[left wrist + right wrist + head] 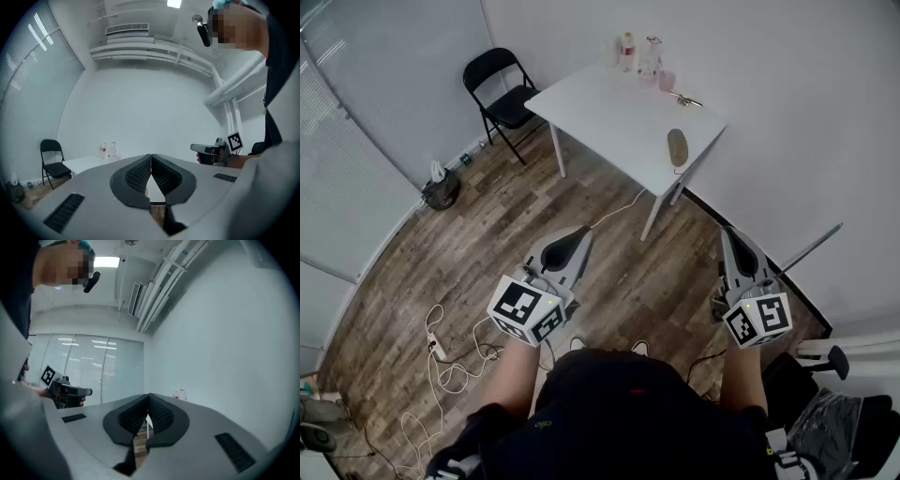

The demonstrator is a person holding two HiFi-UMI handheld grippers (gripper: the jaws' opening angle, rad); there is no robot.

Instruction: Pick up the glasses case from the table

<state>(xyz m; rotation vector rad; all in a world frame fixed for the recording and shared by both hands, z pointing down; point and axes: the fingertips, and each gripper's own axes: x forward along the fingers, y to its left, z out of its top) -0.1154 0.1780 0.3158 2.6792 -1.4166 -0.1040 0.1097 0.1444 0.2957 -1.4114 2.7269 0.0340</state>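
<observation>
The tan oval glasses case (677,147) lies near the front right corner of the white table (609,117), far ahead of me. My left gripper (581,232) is held level over the wooden floor, jaws shut and empty. To its right my right gripper (731,234) is held the same way, shut with nothing in it. In the left gripper view the left gripper (151,156) shows its pads touching, with the right gripper (193,148) beside it. The right gripper view shows the right gripper (148,396) closed tip to tip and the left gripper (89,391) off to the left.
Two bottles (627,52) and small items (680,97) stand at the table's far edge by the wall. A black folding chair (502,89) sits left of the table. Cables and a power strip (439,349) lie on the floor at left. A black stool (834,361) is at right.
</observation>
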